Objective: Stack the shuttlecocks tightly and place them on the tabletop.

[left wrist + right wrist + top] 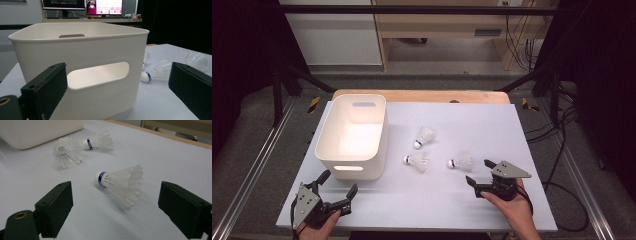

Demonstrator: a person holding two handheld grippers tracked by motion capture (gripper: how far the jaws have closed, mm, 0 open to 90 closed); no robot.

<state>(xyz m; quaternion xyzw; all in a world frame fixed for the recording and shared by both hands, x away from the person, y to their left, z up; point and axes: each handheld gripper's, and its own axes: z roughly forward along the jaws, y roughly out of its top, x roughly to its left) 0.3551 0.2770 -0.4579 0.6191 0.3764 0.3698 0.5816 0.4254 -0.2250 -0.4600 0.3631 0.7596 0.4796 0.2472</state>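
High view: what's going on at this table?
A person holds a two-jaw gripper in each hand at a white table. Three shuttlecocks lie loose on it beside a white bin. The right gripper has its jaws open, lined up on the nearest shuttlecock but not touching it. The left gripper is also open, empty, facing the bin's handle cutout from the near side. The middle shuttlecock and the far shuttlecock lie untouched. No shuttlecock can be seen in the bin.

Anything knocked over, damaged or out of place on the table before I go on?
Nothing stands out. The white bin sits upright and looks intact. The three shuttlecocks lie on their sides on the white board, apart, feathers apparently whole. Both grippers are open.
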